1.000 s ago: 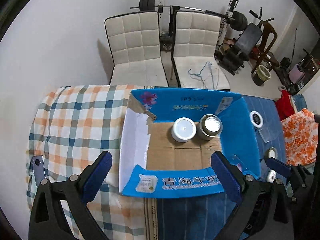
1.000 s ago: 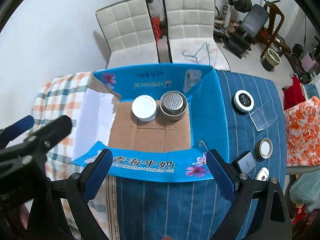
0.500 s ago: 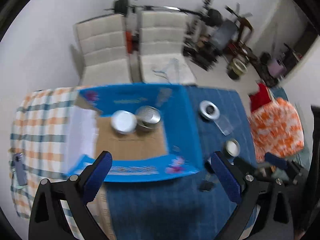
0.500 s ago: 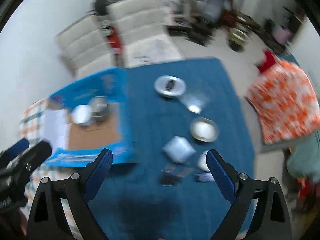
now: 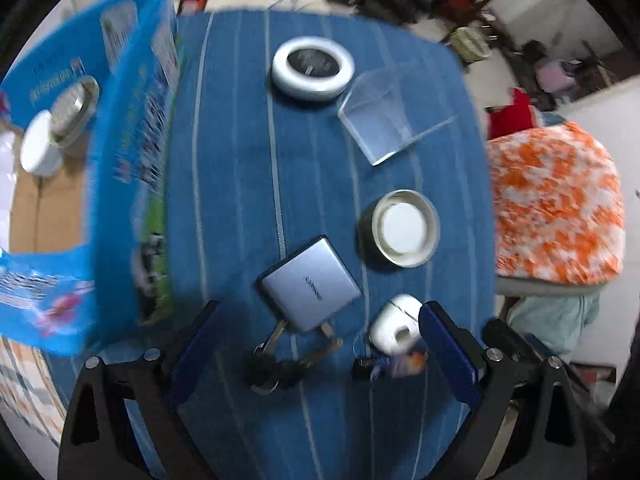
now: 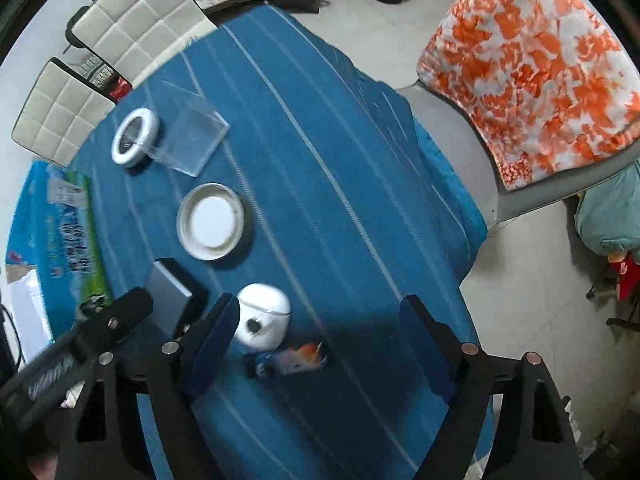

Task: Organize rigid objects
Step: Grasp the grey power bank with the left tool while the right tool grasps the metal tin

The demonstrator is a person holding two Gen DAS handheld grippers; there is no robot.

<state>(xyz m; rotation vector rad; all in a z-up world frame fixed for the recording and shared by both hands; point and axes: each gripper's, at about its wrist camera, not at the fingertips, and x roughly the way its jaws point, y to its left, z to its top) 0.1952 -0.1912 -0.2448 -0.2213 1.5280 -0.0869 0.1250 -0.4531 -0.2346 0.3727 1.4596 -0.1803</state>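
White earbud case lies on the blue striped tablecloth, touching the right gripper's left pad while its empty jaws have just been narrowing; left gripper gapes empty over grey charger; cardboard box stands nearby.

Blue striped tablecloth, orange-white blanket, blue carton

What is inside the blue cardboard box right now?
The blue cardboard box holds a white-lidded jar and a metal tin, standing together on its brown floor. Its near wall hides the rest of the floor.
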